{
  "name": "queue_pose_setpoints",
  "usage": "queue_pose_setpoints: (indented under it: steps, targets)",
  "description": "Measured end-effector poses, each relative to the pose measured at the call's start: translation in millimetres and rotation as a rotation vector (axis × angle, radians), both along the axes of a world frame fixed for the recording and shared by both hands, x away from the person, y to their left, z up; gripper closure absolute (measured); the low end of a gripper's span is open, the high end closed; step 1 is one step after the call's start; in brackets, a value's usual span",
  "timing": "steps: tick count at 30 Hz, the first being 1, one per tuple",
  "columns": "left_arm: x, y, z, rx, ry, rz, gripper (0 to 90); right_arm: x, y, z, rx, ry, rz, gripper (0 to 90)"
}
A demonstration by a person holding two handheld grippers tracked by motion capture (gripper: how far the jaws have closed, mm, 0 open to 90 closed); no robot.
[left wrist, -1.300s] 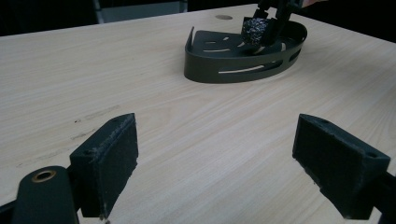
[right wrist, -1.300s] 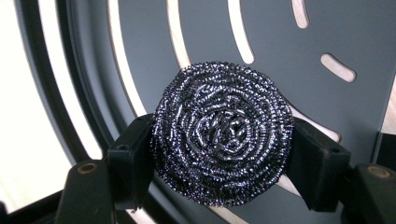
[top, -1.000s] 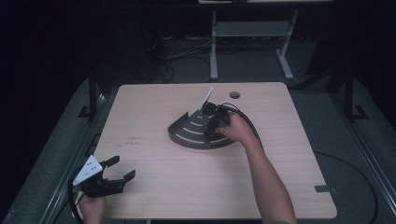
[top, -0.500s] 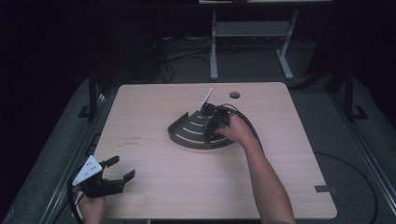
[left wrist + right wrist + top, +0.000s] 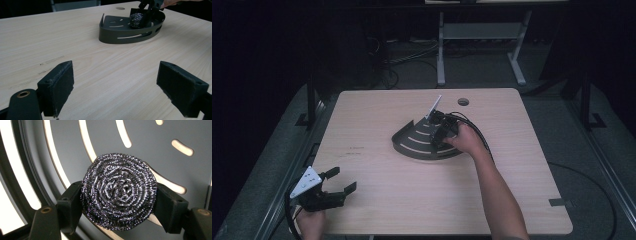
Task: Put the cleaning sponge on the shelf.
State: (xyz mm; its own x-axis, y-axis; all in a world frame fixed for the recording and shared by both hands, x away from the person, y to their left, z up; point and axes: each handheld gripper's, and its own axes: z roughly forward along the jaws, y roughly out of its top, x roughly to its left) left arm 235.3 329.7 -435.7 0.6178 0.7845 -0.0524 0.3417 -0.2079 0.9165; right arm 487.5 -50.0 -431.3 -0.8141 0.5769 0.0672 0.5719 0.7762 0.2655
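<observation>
A round steel-wool scouring pad (image 5: 118,191) fills the middle of the right gripper view, squeezed between the black jaws of my right gripper (image 5: 117,205), which is shut on it. Below it lies the slotted floor of a dark fan-shaped tray (image 5: 155,160). From above, the right gripper (image 5: 439,131) hangs over the tray (image 5: 412,145) at the table's centre. The left gripper view shows the scouring pad (image 5: 136,20) inside the tray (image 5: 117,32). My left gripper (image 5: 339,181) rests open at the near left corner, with nothing between its pads (image 5: 56,87).
The light wooden table (image 5: 377,200) has a round cable hole (image 5: 463,102) behind the tray. A white leg frame (image 5: 477,35) and cables lie on the dark floor beyond. A dark tape patch (image 5: 558,202) marks the near right corner.
</observation>
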Motion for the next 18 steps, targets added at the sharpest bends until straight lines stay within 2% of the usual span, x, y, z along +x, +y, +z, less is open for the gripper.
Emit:
queue_pose_setpoints:
  steps: [14, 18]
  targets:
    - [-0.4, 1.0, -0.6, -0.002, 0.004, 0.007, 13.7, 0.0, -4.0, -0.7, 0.002, -0.005, -0.008, 28.8]
    - [0.0, 0.8, -0.8, 0.007, 0.005, 0.006, 13.7, 1.6, -5.3, -0.9, 0.011, -0.004, -0.017, 24.6]
